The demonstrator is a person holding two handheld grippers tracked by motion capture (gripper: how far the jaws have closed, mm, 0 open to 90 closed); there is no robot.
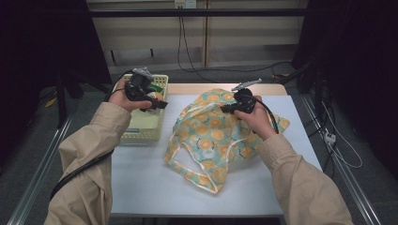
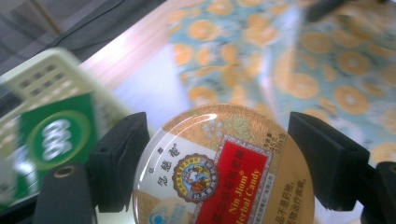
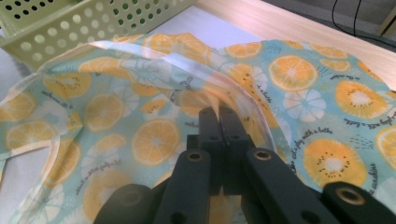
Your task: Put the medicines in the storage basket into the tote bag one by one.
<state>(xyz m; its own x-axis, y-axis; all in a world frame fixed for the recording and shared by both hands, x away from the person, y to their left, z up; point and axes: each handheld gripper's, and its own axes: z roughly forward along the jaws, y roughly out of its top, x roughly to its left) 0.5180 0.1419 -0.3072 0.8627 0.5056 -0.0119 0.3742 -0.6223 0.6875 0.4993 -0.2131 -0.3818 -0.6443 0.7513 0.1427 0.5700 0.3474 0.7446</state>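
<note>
A round tin of herbal candy (image 2: 219, 172), gold with a red label, sits between the two black jaws of my left gripper (image 2: 219, 140), which press on its sides. In the high view this left gripper (image 1: 158, 101) hangs above the pale green basket (image 1: 141, 135) with the tin (image 1: 156, 97) in it. A cloth bag printed with orange slices (image 1: 211, 136) lies crumpled on the white table top. My right gripper (image 1: 225, 108) is at the bag's upper part; its jaws (image 3: 219, 116) are shut, pinching the bag's white-trimmed rim (image 3: 187, 65).
The perforated basket (image 3: 70, 23) stands left of the bag and holds a green packet (image 2: 56, 135). The white mat (image 1: 155, 187) covers the table, with a wooden strip (image 1: 187, 88) at the far edge. Cables hang behind the table, and metal rails run along both sides.
</note>
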